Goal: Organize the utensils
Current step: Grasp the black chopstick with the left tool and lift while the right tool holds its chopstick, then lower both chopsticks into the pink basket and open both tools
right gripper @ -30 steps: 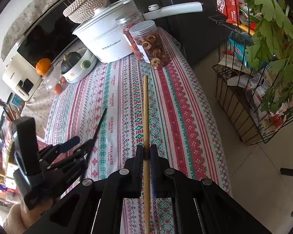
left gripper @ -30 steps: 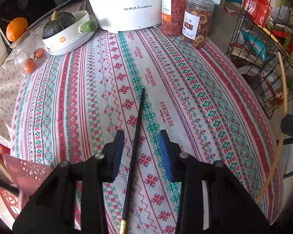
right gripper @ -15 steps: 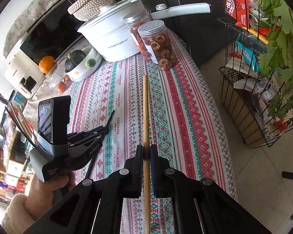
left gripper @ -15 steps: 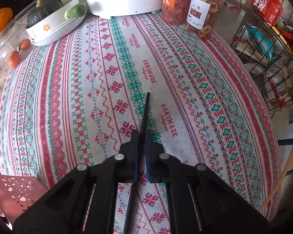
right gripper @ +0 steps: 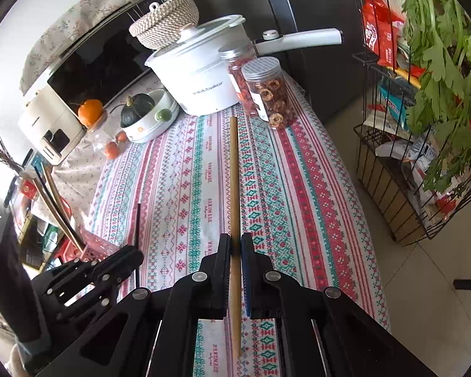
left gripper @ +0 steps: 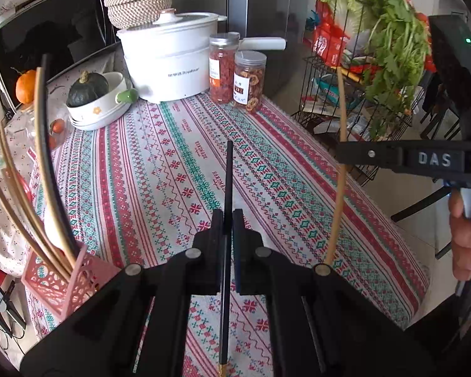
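Left wrist view: thin black chopstick [left gripper: 228, 188] clamped between the closed jaws of the left gripper [left gripper: 227, 220], raised over the red-and-green patterned tablecloth [left gripper: 160, 169].
Right wrist view: pale wooden chopstick [right gripper: 234, 188] pinched in the closed jaws of the right gripper [right gripper: 234, 245], pointing toward the white lidded electric pot [right gripper: 201, 75].
Holder: pink perforated plastic basket [left gripper: 62, 279] at the table's left edge, with several wooden and black chopsticks [left gripper: 44, 157] leaning in it.
Beyond: two clear jars of dried fruit [left gripper: 249, 78] just beside the pot; black wire rack [right gripper: 402, 169] of greens stands off the table.
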The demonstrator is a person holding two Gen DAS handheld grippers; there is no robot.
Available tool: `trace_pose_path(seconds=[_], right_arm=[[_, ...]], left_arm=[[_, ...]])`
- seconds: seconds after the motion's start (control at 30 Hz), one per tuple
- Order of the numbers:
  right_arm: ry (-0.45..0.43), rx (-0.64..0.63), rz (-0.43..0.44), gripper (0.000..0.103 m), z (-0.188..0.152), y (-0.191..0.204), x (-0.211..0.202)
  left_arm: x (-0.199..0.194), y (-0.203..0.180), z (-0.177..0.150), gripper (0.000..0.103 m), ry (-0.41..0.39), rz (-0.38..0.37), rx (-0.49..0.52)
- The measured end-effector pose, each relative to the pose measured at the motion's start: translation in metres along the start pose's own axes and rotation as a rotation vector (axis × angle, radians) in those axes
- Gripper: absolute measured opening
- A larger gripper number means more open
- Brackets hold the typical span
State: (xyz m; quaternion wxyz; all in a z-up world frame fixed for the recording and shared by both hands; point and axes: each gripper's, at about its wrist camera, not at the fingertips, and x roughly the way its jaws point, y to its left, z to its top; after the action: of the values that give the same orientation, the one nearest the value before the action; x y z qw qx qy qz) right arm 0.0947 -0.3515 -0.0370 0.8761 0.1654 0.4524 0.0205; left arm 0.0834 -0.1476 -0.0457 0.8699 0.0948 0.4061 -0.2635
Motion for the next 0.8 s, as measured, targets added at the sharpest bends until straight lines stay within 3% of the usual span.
trace_pose_path(seconds=[0.13, 0.33, 0.5, 0.67, 0.8], right_arm=[[-0.067, -0.045, -0.021, 0.007, -0.005, 0.02, -0.016], [-0.146, -0.106, 0.003, 0.007, -0.01, 0.048, -0.038], [-0.199, -0.158, 0.035, 0.007, -0.014, 0.069, -0.056], [-0.25, -0.19, 0.073, 0.007, -0.016, 0.089, -0.071], [-0.264, -0.217, 0.105, 0.007, -0.018, 0.106, -0.075]], left_arm=[[-0.043, 0.012, -0.009, 0.006, -0.079, -0.029, -0.015], [-0.104, 0.034, -0.03, 0.006, -0.271, -0.037, -0.079], [-0.141, 0.058, -0.03, 0.006, -0.379, -0.053, -0.139], [-0.172, 0.081, -0.032, 0.006, -0.48, -0.035, -0.189], [-0.191, 0.094, -0.034, 0.006, -0.562, 0.023, -0.206]])
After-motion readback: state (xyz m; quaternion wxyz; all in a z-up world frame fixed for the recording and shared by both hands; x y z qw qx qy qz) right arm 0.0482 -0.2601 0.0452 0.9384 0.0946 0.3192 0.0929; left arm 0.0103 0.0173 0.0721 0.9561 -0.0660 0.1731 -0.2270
